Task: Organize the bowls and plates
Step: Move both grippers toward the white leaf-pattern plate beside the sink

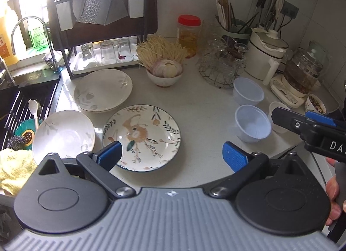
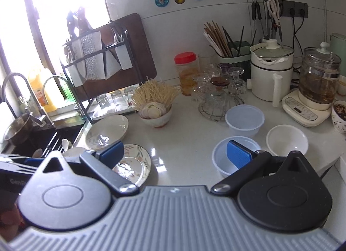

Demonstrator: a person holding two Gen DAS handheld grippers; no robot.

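Observation:
A flowered plate [image 1: 141, 137] lies on the white counter, just ahead of my open left gripper [image 1: 173, 155], whose left finger overlaps the plate's near rim. Two pale leaf-patterned plates [image 1: 103, 89] [image 1: 63, 134] lie to its left. On the right stand two translucent plastic bowls [image 1: 248, 92] [image 1: 253, 123] and a white bowl [image 1: 280, 108]. My right gripper [image 2: 175, 153] is open and empty; its right finger hangs over the nearest translucent bowl [image 2: 222, 160]. The same view shows the white bowl [image 2: 286, 140], the farther translucent bowl [image 2: 244, 121] and the flowered plate [image 2: 134, 164].
A bowl of garlic and dried noodles [image 1: 164, 78] sits mid-counter. Behind it stand a dish rack [image 1: 103, 34], a wire basket of glassware [image 1: 220, 67], a red-lidded jar [image 1: 189, 34], a white pot [image 1: 266, 56] and a glass kettle [image 1: 302, 73]. The sink [image 1: 26, 103] is at the left.

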